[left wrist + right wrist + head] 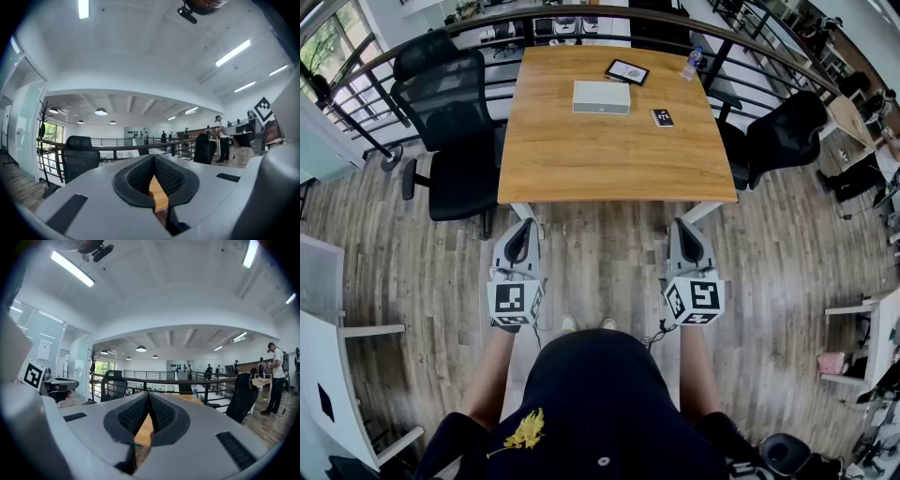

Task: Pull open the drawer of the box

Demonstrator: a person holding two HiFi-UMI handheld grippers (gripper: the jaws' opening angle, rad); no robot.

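The box (601,97), flat and pale grey-white, lies at the far middle of the wooden table (581,169); its drawer front looks closed. Both grippers hang level over the floor, short of the table's near edge and far from the box. My left gripper (523,228) is shut with nothing in it; in the left gripper view its black ribbed pads (140,176) meet at the tip (153,158). My right gripper (680,227) is likewise shut and empty, pads touching (148,394). Only a strip of tabletop (144,427) shows between the pads; the box is hidden there.
A tablet (626,71), a small black item (662,117) and a water bottle (691,64) lie around the box. Black office chairs stand at the table's left (450,112) and right (783,136). A railing (581,13) runs behind the table.
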